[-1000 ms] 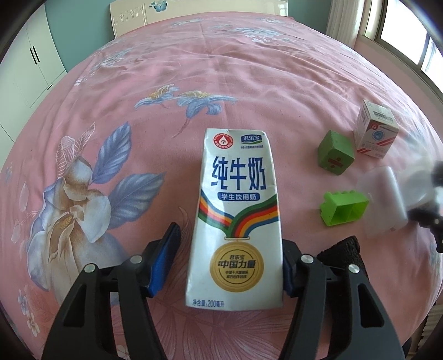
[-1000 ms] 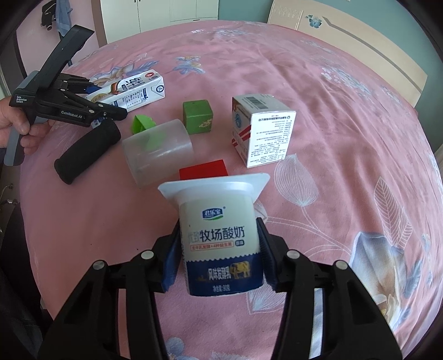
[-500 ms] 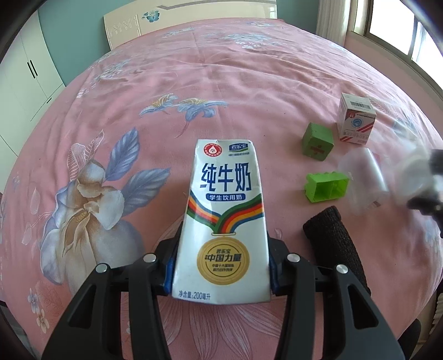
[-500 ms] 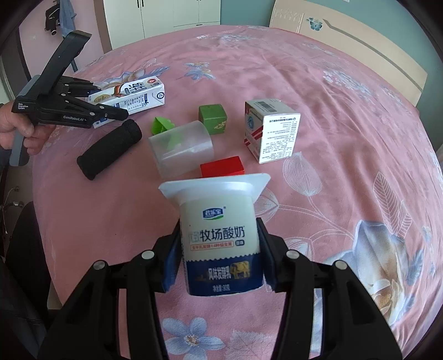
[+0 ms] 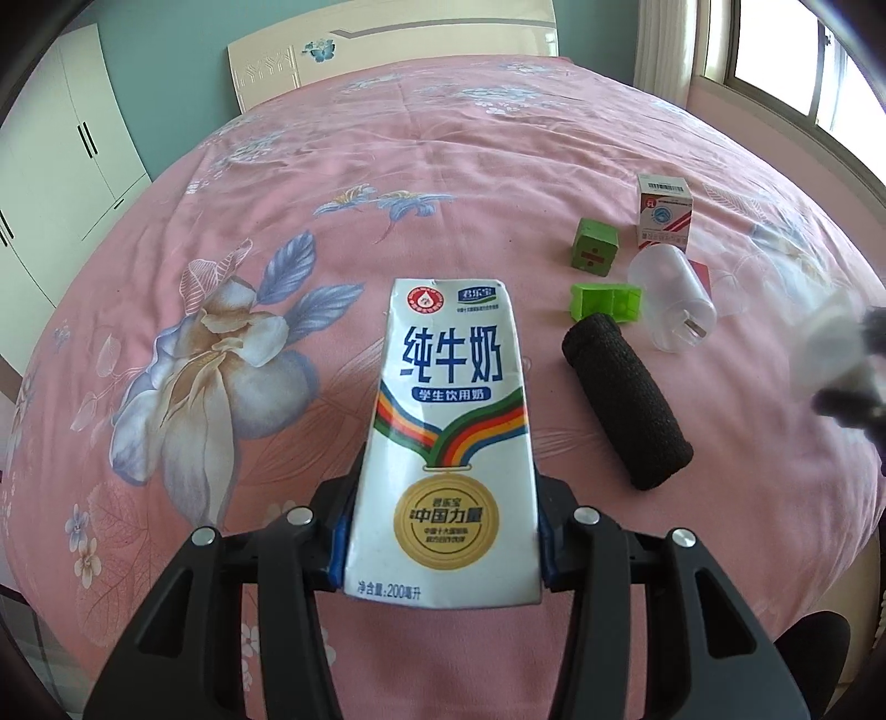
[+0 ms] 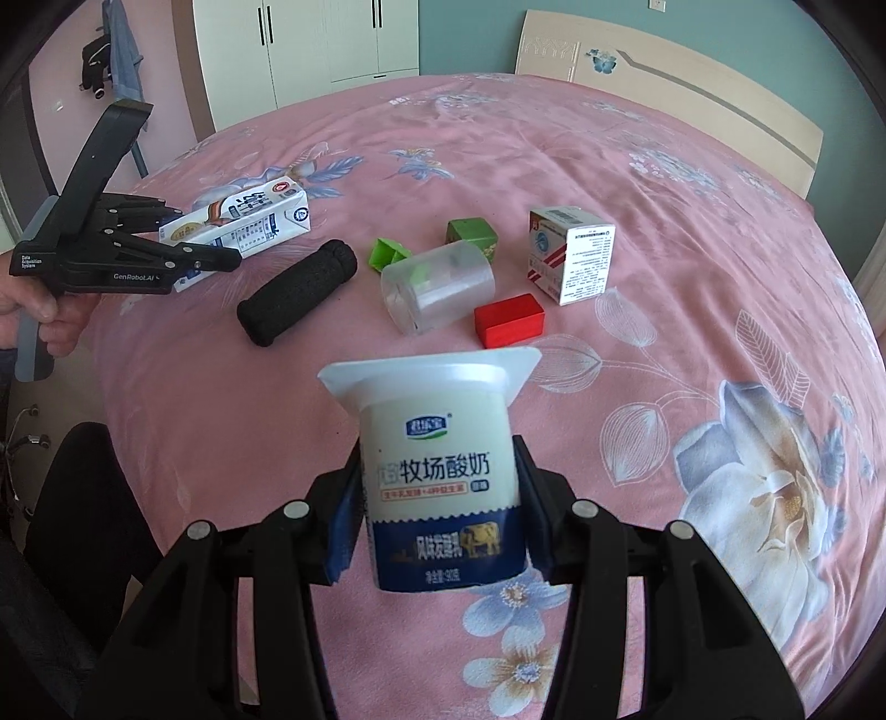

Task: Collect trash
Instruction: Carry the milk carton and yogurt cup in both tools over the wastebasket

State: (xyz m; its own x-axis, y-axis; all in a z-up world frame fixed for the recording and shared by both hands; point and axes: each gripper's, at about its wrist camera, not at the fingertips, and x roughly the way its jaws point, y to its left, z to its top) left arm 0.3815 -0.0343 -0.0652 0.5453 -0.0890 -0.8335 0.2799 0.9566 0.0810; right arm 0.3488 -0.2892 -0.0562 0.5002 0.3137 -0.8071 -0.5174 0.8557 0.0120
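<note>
Above the bed (image 5: 498,183), left gripper (image 5: 446,545) clamps the milk carton (image 5: 451,443), right gripper (image 6: 443,531) the yogurt cup (image 6: 440,471); both seemingly await binning, remaining litter lying toward twelve o'clock.

Bare bedspread (image 6: 692,183) lies open beyond the cluster: roller (image 6: 296,291), clear cup (image 6: 437,288), blocks, box (image 6: 570,260), seemingly close-packed.

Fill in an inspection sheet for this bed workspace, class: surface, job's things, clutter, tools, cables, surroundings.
Surface: pink floral bedspread.
Job's things: milk carton in left tool; yogurt cup in right tool.
Clutter: black foam roll, clear plastic cup on its side, red block, two green blocks, small white box.
Tools: both shut on their items.
Cables: nothing seen.
Surroundings: headboard, white wardrobe, window.
</note>
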